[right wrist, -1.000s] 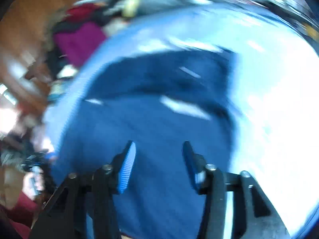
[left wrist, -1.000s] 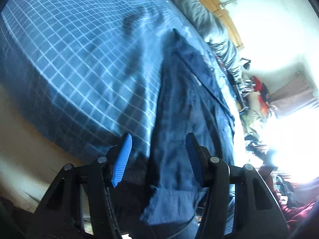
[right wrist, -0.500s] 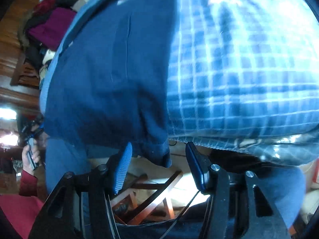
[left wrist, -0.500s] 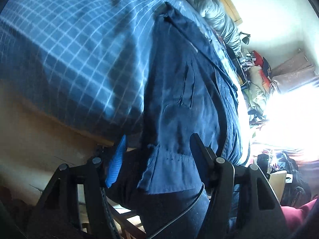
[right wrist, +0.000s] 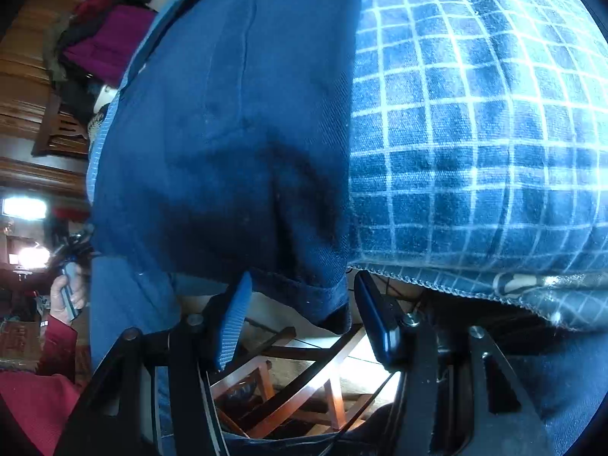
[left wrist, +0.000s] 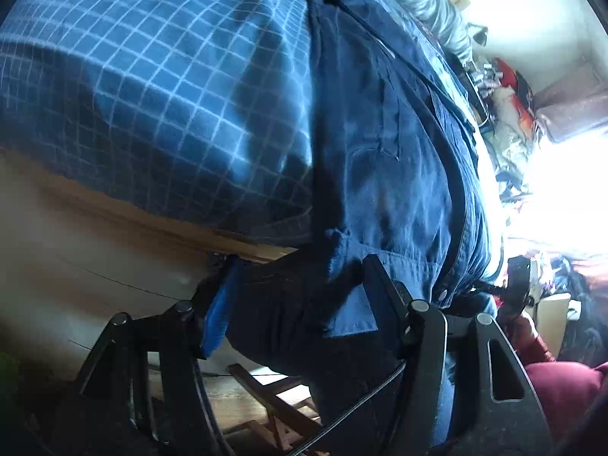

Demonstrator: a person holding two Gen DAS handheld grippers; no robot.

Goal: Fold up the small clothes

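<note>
The shirt (left wrist: 387, 144) lies spread flat on the checked blanket (left wrist: 159, 95) of the bed, its hem hanging over the blanket's near edge. No fold is visible in either view; judged from this, folding has not begun and every fold remains. The left gripper (left wrist: 296, 296) is released, jaws apart on either side of one hem corner. The right gripper (right wrist: 304, 315) is likewise released, jaws flanking the other hem corner (right wrist: 330, 304). Neither corner is clamped yet.
</note>
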